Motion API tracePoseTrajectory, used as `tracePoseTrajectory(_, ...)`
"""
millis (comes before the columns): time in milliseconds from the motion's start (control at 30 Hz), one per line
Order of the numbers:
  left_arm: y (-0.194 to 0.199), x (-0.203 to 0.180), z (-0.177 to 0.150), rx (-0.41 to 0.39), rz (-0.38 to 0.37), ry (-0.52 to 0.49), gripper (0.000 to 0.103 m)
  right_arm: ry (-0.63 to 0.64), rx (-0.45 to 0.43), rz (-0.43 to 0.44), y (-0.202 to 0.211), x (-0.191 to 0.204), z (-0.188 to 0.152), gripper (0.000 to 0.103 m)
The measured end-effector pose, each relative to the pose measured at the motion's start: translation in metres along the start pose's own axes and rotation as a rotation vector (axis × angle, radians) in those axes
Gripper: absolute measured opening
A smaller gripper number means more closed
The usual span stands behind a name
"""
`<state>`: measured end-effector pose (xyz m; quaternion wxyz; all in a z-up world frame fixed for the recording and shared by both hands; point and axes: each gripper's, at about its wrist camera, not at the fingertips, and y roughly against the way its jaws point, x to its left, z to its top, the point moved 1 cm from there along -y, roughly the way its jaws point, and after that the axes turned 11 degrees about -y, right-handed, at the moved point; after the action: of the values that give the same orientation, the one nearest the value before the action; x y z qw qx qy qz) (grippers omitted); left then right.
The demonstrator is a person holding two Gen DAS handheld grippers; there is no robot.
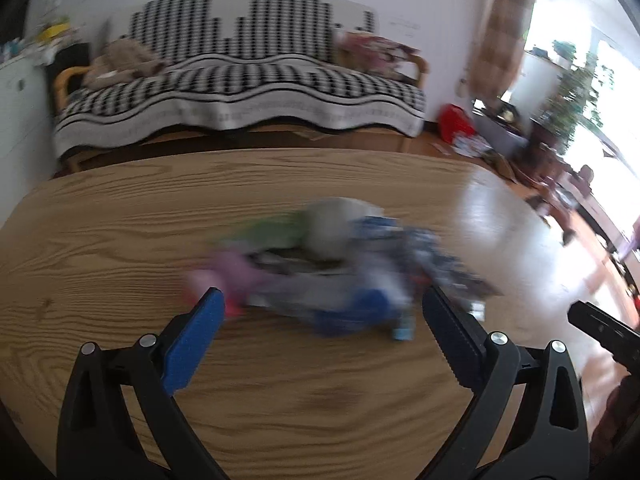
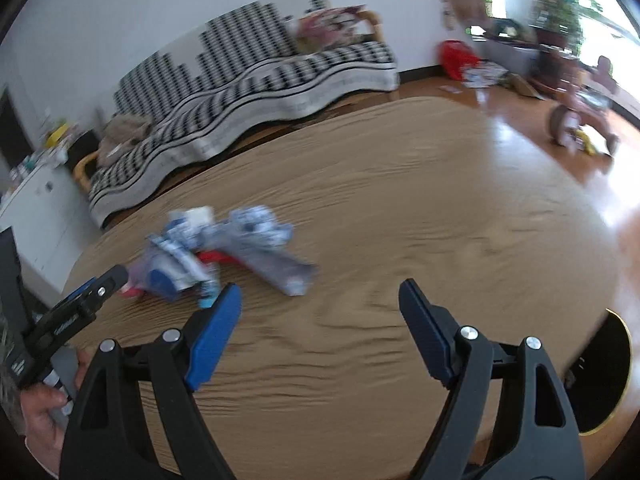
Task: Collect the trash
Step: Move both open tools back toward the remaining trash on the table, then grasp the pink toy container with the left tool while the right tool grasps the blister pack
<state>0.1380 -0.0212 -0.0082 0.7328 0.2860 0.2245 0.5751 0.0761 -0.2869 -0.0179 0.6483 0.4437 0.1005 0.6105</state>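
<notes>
Patterned sofa (image 1: pixel 240 80) behind wooden table (image 1: pixel 120 220)

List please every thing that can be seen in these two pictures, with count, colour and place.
trash pile: one blurred heap; blue, white, green, pink, red; middle of table
table: one, light wood
sofa: one, black-and-white cover, against far wall
cushion: one, beige, on sofa
red bag: one, on floor beside sofa
plants: green, by window
white cabinet: one, beside sofa
left tongs: open, empty, at the pile
right tongs: open, empty, over bare table
hand: one, holding left tongs
</notes>
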Motion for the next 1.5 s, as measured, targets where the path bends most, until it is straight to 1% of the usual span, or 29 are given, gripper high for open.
tracePoseTrajectory(67,-0.003,0.021,-0.004,0.006,0.028,0.013,0.096,0.036,0.027,0.038,-0.017,0.028,-0.006,0.078)
tracePoseTrajectory(133,-0.01,0.041,-0.01,0.019,0.055,0.021,0.096,0.063,0.045,0.067,-0.027,0.046,-0.011,0.078)
tracePoseTrajectory(200,-0.017,0.055,-0.013,0.03,0.066,0.023,0.096,0.086,0.073,0.106,-0.043,0.069,-0.017,0.078)
tracePoseTrajectory(333,-0.031,0.066,-0.019,0.049,0.063,0.01,0.096,0.114,0.111,0.132,-0.07,0.098,-0.026,0.078)
tracePoseTrajectory(400,-0.037,0.069,-0.018,0.049,0.056,0.001,0.096,0.126,0.123,0.122,-0.083,0.107,-0.029,0.078)
tracePoseTrajectory(467,-0.042,0.074,-0.019,0.05,0.041,0.014,0.096,0.133,0.125,0.121,-0.094,0.116,-0.031,0.078)
tracePoseTrajectory(567,-0.046,0.076,-0.022,0.056,0.026,0.019,0.096,0.137,0.124,0.133,-0.108,0.127,-0.031,0.078)
tracePoseTrajectory(767,-0.053,0.078,-0.027,0.069,0.034,-0.008,0.096,0.152,0.103,0.132,-0.124,0.14,-0.028,0.078)
tracePoseTrajectory(833,-0.054,0.079,-0.028,0.071,0.033,-0.009,0.096,0.153,0.115,0.143,-0.129,0.143,-0.027,0.069)
tracePoseTrajectory(867,-0.055,0.08,-0.028,0.072,0.032,-0.012,0.096,0.157,0.123,0.154,-0.13,0.144,-0.028,0.055)
tracePoseTrajectory(900,-0.055,0.081,-0.028,0.073,0.034,-0.013,0.096,0.164,0.129,0.155,-0.132,0.147,-0.029,0.037)
tracePoseTrajectory(933,-0.056,0.081,-0.028,0.076,0.034,-0.014,0.096,0.176,0.142,0.147,-0.134,0.148,-0.03,0.022)
tracePoseTrajectory(967,-0.056,0.081,-0.028,0.074,0.031,-0.012,0.096,0.183,0.154,0.15,-0.135,0.148,-0.031,0.004)
tracePoseTrajectory(1000,-0.055,0.081,-0.027,0.07,0.03,-0.011,0.096,0.183,0.164,0.156,-0.136,0.147,-0.032,0.001)
tracePoseTrajectory(1033,-0.055,0.08,-0.026,0.068,0.028,-0.012,0.096,0.185,0.167,0.158,-0.136,0.146,-0.032,0.001)
tracePoseTrajectory(1100,-0.055,0.078,-0.025,0.063,0.026,-0.015,0.096,0.186,0.156,0.166,-0.129,0.145,-0.03,0.001)
tracePoseTrajectory(1233,-0.052,0.076,-0.021,0.05,0.028,-0.026,0.096,0.137,0.144,0.212,-0.114,0.131,-0.019,0.001)
tracePoseTrajectory(1300,-0.055,0.076,-0.02,0.056,0.033,-0.03,0.096,0.11,0.142,0.208,-0.111,0.123,-0.015,0.001)
tracePoseTrajectory(1367,-0.059,0.076,-0.019,0.061,0.051,-0.039,0.096,0.084,0.161,0.196,-0.114,0.114,-0.013,0.002)
tracePoseTrajectory(1433,-0.062,0.076,-0.018,0.065,0.061,-0.046,0.096,0.079,0.172,0.177,-0.116,0.108,-0.013,0.01)
tracePoseTrajectory(1467,-0.064,0.076,-0.017,0.069,0.06,-0.046,0.096,0.08,0.169,0.165,-0.115,0.107,-0.012,0.038)
tracePoseTrajectory(1500,-0.065,0.077,-0.016,0.072,0.057,-0.041,0.096,0.081,0.153,0.16,-0.113,0.106,-0.012,0.075)
